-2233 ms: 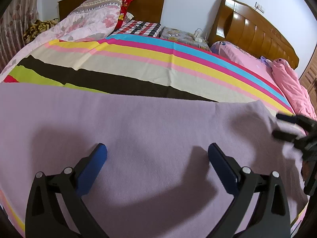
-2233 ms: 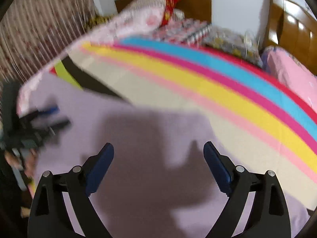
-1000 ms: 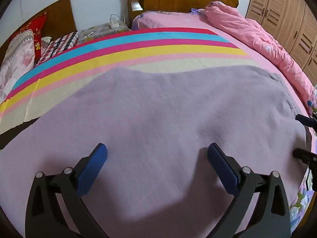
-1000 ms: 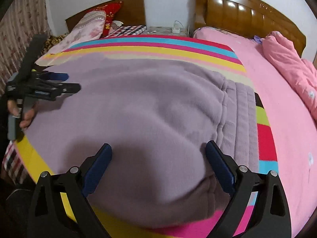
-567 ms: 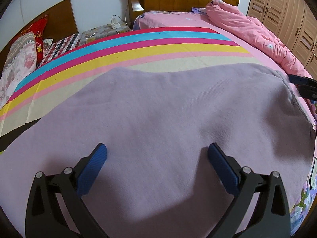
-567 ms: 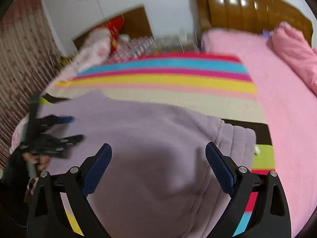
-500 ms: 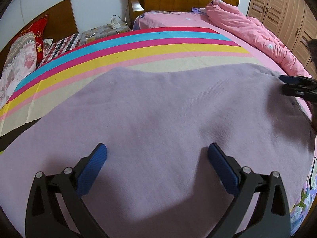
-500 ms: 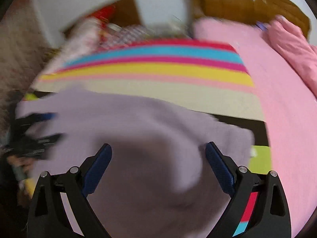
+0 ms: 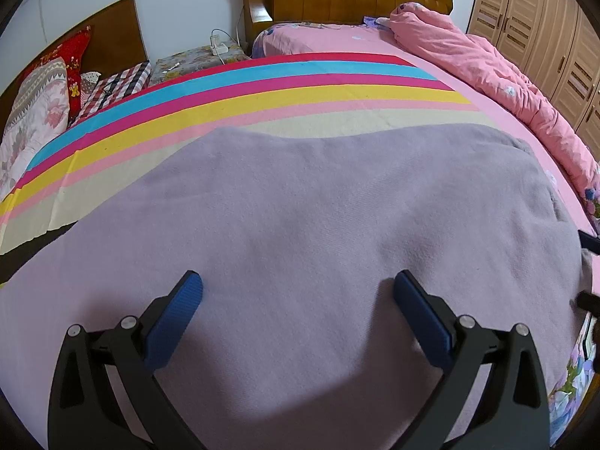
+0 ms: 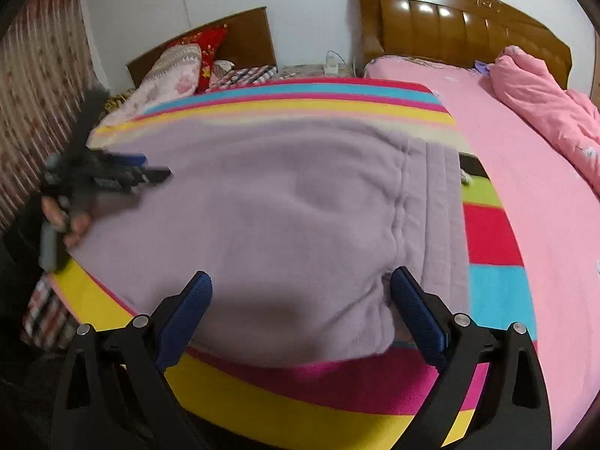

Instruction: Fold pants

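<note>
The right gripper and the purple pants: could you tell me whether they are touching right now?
Cannot tell. In the right wrist view, the right gripper is open over the pants near the waistband, but blur hides any gap.

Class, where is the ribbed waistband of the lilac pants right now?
In the right wrist view, the waistband lies at the right end of the pants, flat on the striped sheet, just beyond the open right gripper.

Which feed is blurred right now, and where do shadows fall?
Left wrist view: sharp, with the left tool shadowing the pants. Right wrist view: motion-blurred at its left side and on the pants near the right tool.
</note>
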### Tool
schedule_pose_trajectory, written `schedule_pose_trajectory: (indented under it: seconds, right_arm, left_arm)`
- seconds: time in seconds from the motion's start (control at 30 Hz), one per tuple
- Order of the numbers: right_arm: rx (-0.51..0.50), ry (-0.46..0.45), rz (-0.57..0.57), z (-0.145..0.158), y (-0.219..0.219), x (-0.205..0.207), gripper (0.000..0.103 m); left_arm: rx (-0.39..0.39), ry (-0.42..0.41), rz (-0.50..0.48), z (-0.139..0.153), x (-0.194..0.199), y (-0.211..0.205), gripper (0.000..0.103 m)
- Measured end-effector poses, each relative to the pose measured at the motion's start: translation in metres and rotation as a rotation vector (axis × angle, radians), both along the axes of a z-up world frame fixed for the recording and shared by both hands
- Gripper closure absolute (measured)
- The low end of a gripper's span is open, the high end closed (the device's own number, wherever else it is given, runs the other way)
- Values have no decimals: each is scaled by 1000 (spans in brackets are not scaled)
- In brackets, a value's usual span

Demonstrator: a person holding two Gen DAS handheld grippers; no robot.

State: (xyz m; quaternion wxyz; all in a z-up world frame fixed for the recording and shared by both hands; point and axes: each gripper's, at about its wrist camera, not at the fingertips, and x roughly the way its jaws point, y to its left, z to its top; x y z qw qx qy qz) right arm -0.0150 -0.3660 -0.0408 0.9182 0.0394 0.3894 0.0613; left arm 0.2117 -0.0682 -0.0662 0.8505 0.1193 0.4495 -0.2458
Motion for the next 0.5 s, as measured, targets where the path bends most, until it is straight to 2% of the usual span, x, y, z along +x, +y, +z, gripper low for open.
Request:
schedule_pose_trajectory:
  seconds: [0.03, 0.2, 0.3, 0.33, 0.43, 0.5]
  right_arm:
    - [-14, -18, 3, -2, 1, 0, 9]
    - [-64, 21, -60, 9, 11, 5, 10]
    - [1, -47, -44, 30, 21, 5, 9]
    - [10, -39, -37, 29, 28, 7, 9]
    - [-99, 20, -64, 8, 49, 22, 9]
    - [-208, -5, -62, -6, 64, 22, 9]
  left_arm:
    - [0, 0, 0, 0, 0, 0, 1]
    - [-2, 0, 0, 0, 0, 0, 1]
    - [-9, 1, 0, 1, -1, 2, 1]
    - [-11, 1, 0, 2, 0, 2, 1]
    - [-25, 4, 1, 3, -1, 5, 1]
    - [-38, 6, 3, 3, -1, 9, 2]
